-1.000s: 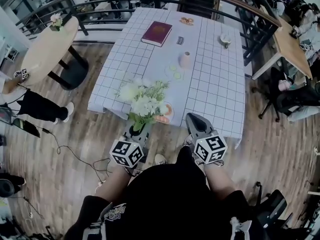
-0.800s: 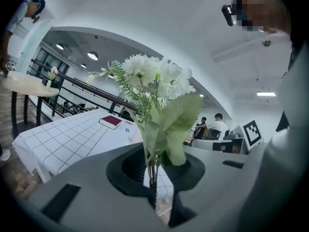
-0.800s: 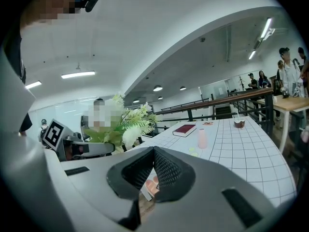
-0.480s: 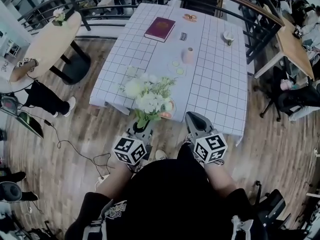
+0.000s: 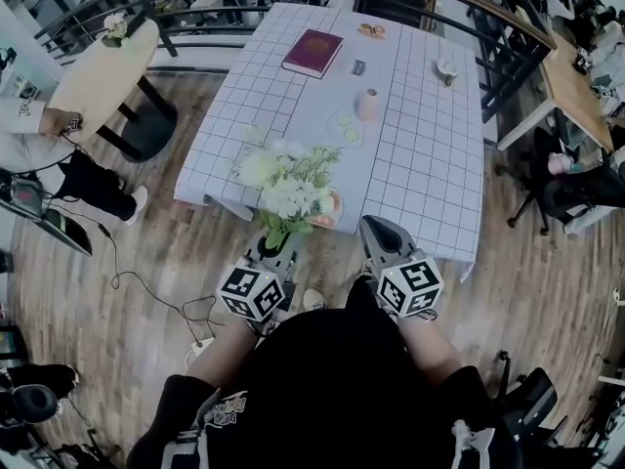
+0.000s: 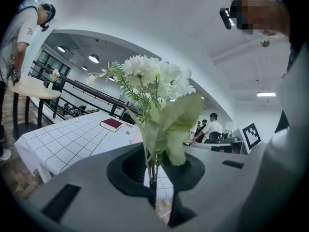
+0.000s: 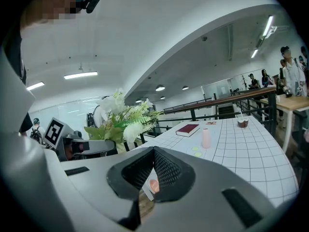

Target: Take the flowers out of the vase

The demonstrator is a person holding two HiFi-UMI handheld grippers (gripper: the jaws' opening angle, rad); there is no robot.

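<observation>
A bunch of white flowers with green leaves (image 5: 285,186) stands upright above the table's near edge. My left gripper (image 5: 274,249) is shut on its thin stems (image 6: 153,170), with the blooms (image 6: 157,79) rising above the jaws. The small pale pink vase (image 5: 367,104) stands empty on the white checked table (image 5: 430,184), well beyond the flowers. It also shows in the right gripper view as the vase (image 7: 206,138). My right gripper (image 5: 377,231) hangs beside the bouquet (image 7: 123,117), shut with nothing in it (image 7: 153,164).
On the table lie a dark red book (image 5: 312,53), pale green discs (image 5: 344,127), a cup (image 5: 443,72) and an orange-pink dish (image 5: 327,213) at the near edge. A round wooden table (image 5: 98,76) and a bystander (image 5: 39,154) are at left, with a railing behind.
Both grippers and the bouquet stay where they were. The bystander at the left has come further into view by the round table.
</observation>
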